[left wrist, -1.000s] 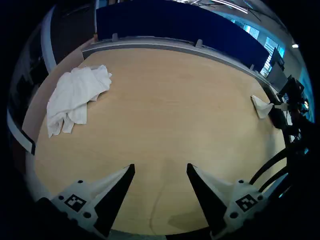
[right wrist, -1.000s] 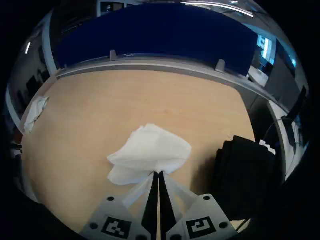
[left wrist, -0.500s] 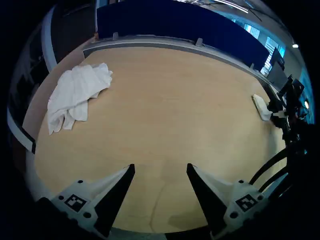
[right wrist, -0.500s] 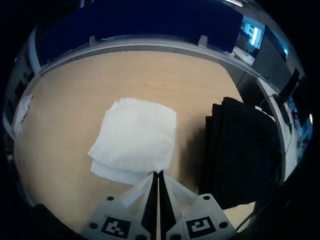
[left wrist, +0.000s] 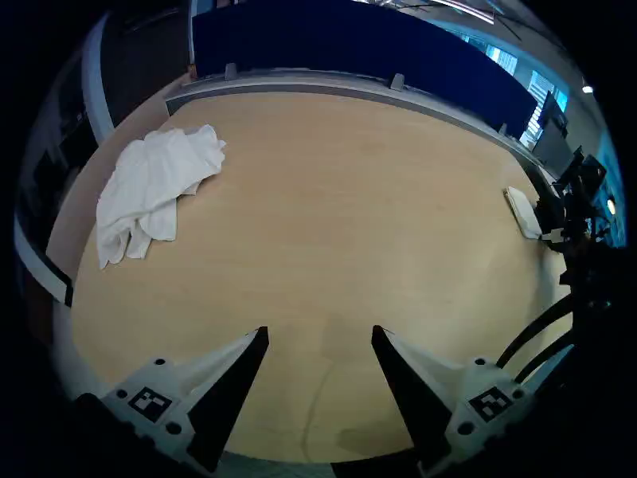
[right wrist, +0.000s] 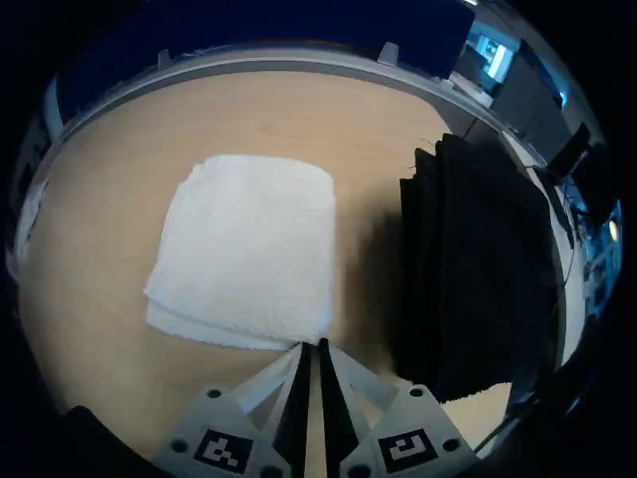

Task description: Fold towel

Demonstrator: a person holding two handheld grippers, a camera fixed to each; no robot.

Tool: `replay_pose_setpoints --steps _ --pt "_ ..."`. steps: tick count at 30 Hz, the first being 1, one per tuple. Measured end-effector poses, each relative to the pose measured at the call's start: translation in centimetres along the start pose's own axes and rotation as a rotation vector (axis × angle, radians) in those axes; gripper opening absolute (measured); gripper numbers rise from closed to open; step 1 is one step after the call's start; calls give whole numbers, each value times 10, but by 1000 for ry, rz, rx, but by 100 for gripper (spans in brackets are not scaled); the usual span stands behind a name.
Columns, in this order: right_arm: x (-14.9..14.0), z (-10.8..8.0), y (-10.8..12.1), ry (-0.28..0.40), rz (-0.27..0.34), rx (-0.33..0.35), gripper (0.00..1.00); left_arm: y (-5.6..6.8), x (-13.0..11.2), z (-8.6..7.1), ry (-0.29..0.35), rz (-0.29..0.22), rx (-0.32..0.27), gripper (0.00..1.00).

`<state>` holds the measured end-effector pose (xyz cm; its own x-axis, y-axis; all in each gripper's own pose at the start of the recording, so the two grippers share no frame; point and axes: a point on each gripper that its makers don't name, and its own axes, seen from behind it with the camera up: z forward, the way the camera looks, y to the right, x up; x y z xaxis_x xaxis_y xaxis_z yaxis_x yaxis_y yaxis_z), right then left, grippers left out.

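Your right gripper (right wrist: 312,346) is low over the table (right wrist: 95,263), its two fingers drawn almost together with just a sliver of wood showing between them. The tips sit right at the near corner of the folded towel (right wrist: 247,255) — whether they actually pinch that corner or merely touch it, you cannot tell from here. The towel itself lies flat on the wood, a neat white square with a lower layer peeking out along its near and left edges. Just to its right, apart from it by a strip of shadowed table, stands a black stack of folded cloth (right wrist: 478,263), its layered edges facing the towel.

Over on your left gripper (left wrist: 318,331), the fingers are spread wide and hold nothing; bare tabletop shows between them. In the left gripper view the folded towel appears small at the far right edge of the table, well apart from this gripper. At the far left corner lies a crumpled white towel (left wrist: 155,187) — bunched and unfolded, one end trailing toward the table's edge. A blue partition (left wrist: 358,40) runs along the back of the table.
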<state>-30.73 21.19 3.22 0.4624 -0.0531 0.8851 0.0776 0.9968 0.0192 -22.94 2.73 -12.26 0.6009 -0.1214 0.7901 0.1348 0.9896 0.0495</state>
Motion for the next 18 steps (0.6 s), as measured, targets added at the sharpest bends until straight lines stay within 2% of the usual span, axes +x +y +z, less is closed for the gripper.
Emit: replay_pose_setpoints --steps 14,16,18 --pt "-2 -3 -1 4 10 18 10 4 3 -1 2 7 -10 96" --pt "-2 -3 0 6 10 12 21 4 3 -2 3 8 -10 96" --pt "-2 -4 2 9 9 4 46 4 4 -3 3 8 -10 96"
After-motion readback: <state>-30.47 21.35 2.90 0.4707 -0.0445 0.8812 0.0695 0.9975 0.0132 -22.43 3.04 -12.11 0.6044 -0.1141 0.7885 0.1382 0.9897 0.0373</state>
